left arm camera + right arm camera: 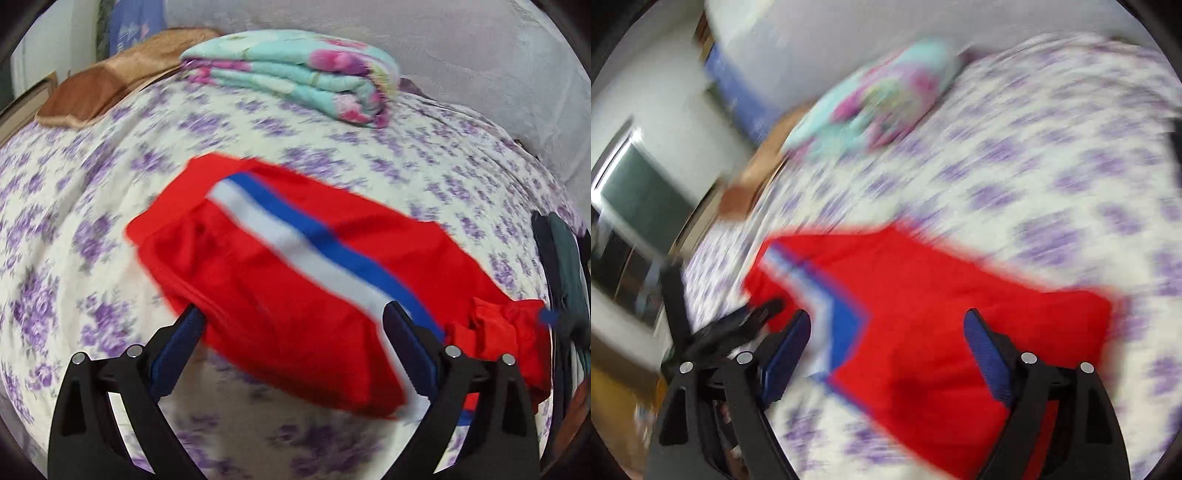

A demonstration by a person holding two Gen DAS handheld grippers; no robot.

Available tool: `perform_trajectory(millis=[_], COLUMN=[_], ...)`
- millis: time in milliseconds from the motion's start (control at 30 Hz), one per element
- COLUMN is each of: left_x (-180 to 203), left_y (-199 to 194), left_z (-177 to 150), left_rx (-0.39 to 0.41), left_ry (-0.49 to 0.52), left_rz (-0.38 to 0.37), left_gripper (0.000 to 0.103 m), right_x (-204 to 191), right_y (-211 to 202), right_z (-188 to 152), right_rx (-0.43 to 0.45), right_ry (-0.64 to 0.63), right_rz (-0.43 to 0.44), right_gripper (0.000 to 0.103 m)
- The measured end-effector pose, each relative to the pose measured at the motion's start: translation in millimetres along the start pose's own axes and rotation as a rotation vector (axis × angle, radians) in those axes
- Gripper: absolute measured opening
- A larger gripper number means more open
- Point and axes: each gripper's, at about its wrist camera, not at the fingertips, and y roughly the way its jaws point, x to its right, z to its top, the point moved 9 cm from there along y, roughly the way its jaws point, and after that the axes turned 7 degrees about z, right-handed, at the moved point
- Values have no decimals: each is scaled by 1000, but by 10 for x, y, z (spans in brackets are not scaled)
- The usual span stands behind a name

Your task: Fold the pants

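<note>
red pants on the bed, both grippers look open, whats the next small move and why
Probably lower the right gripper onto the bunched red end and pinch it. The red pants lie partly folded on the floral bedsheet, that end looks crumpled, and both the right gripper and the left gripper stand open, holding nothing. The blur makes this a tentative call.
</note>
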Motion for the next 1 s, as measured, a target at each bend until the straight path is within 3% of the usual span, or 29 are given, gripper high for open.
perform_trajectory(millis=[100, 167, 233, 433, 600, 767, 900, 1000], left_x=[260, 425, 514, 633, 528, 543, 829, 1021], left_y=[-20, -18, -34, -217, -360, -485, -578, -397], left_z=[31, 46, 59, 126, 102, 145, 115, 16], left_rx=[18, 31, 40, 85, 105, 147, 165, 84], left_ry=[66, 122, 149, 169, 130, 196, 233, 231], left_rz=[13, 57, 91, 149, 153, 250, 170, 78], left_gripper=[94, 94, 94, 94, 95, 95, 98, 98], right_x=[752, 1043, 1215, 1278, 1203, 1191, 1245, 1282], right_y=[-394, -470, -433, -136, -281, -292, -288, -250], right_z=[129, 72, -45, -358, -355, -380, -395, -429], right_rx=[99, 97, 65, -20, 29, 27, 29, 13], right_ry=[106, 151, 158, 180, 182, 190, 208, 236], right_rz=[-142, -167, -162, -73, -47, -31, -63, -58], right_gripper=[81, 72, 72, 72, 80, 81, 87, 89])
